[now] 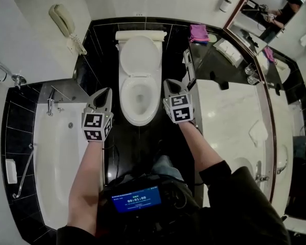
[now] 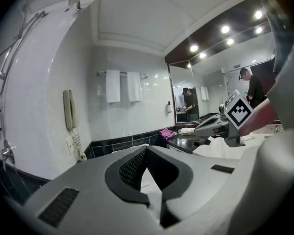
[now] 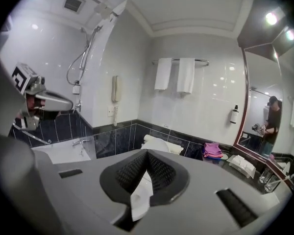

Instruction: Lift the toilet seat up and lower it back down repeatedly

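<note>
JAWS: left gripper (image 2: 146,148) tips together, nothing held; right gripper (image 3: 147,152) tips together, nothing held | HEAD VIEW ONLY: grippers flank the toilet (image 1: 141,103), touching nothing; toilet seat (image 1: 125,96) down on the bowl, lid (image 1: 138,55) raised against the cistern | GRIPPER VIEWS ONLY: towels (image 3: 186,75) on wall rail

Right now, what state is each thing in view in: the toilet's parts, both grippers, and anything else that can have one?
toilet lid: raised, leaning against the tank.
toilet seat: apparently down on the bowl.
left gripper: shut, empty, beside the bowl.
right gripper: shut, empty, beside the bowl.
wall phone: handset on its cradle.
towels: hanging over the rail.
chest screen: lit.
</note>
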`<state>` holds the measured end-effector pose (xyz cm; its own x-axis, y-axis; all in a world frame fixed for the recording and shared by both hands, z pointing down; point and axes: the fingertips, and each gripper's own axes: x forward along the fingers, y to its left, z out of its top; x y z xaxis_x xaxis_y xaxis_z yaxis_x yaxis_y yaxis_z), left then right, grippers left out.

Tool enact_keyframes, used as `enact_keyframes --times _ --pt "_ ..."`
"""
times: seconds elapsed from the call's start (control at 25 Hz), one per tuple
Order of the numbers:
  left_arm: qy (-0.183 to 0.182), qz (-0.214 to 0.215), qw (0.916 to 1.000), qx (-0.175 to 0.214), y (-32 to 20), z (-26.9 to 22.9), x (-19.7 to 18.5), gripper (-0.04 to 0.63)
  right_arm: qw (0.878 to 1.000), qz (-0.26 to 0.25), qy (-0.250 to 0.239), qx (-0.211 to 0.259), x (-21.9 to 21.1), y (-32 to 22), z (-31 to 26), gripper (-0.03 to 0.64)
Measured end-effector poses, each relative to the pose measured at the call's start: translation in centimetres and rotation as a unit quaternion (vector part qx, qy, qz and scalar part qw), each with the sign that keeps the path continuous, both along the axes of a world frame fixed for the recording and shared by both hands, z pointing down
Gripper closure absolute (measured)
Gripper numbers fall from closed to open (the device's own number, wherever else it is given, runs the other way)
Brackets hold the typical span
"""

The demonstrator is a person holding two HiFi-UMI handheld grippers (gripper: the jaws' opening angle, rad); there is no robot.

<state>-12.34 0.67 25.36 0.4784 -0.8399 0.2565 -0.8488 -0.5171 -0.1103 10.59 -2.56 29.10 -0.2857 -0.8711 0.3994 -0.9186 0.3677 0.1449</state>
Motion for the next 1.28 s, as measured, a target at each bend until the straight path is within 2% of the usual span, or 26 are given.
enact_keyframes --times 0.24,0.56,0.88,1.28 --pt "0.004 0.005 1.0000 0.002 0.2 0.1 1.5 0.594 0.999 0.017 -0.030 0.005 2.6 -0.2 -1.7 0.598" --pt "0.006 0.002 1.0000 -0.002 1.2 0.5 2.2 0.594 0.999 0.026 -0.041 -0.021 4.8 1.8 0.6 0.601" --pt "0.002 -0.009 0.9999 -0.007 1.7 0.9 0.9 0.594 0.998 0.017 -0.047 -0.033 4.3 2.5 2.3 0.601" --pt "0.004 -0.014 0.9998 -0.010 0.7 1.5 1.0 0.594 0.998 0.008 -0.050 -0.036 4.3 1.2 2.3 0.601"
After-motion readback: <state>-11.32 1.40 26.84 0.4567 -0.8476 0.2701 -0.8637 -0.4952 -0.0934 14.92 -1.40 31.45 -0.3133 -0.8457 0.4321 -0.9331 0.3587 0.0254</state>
